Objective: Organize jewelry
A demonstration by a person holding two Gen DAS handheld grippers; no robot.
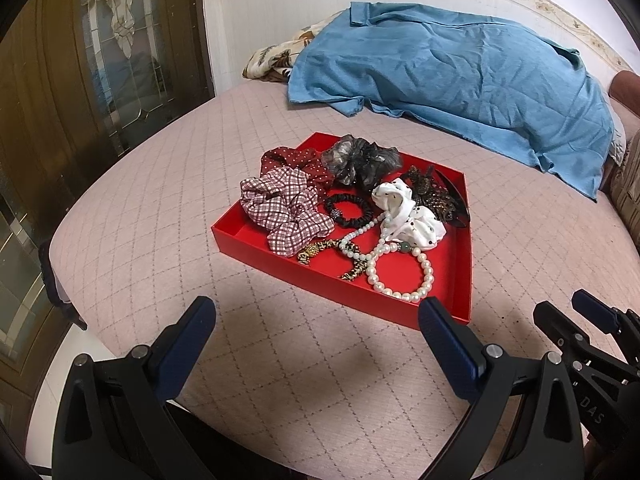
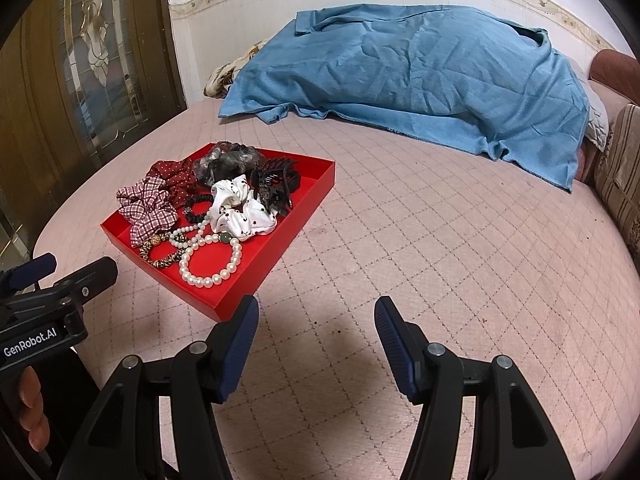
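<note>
A red tray (image 1: 320, 280) (image 2: 280, 248) lies on the pink quilted bed. It holds a checked scrunchie (image 1: 284, 208) (image 2: 148, 208), a red dotted scrunchie (image 1: 296, 162), a grey sheer scrunchie (image 1: 360, 160), a white dotted scrunchie (image 1: 408, 212) (image 2: 240, 208), a black hair tie (image 1: 348, 208), dark claw clips (image 1: 436, 196), a leopard band (image 1: 320, 250) and a pearl bracelet (image 1: 400, 276) (image 2: 210, 264). My left gripper (image 1: 316, 320) is open and empty just before the tray's near edge. My right gripper (image 2: 316, 320) is open and empty, right of the tray.
A blue cloth (image 1: 460, 80) (image 2: 400, 72) covers a heap at the far side of the bed, with a patterned fabric (image 1: 272, 60) under it. A dark glazed door (image 1: 80, 60) stands left. A striped cushion (image 2: 620, 168) lies at the right edge.
</note>
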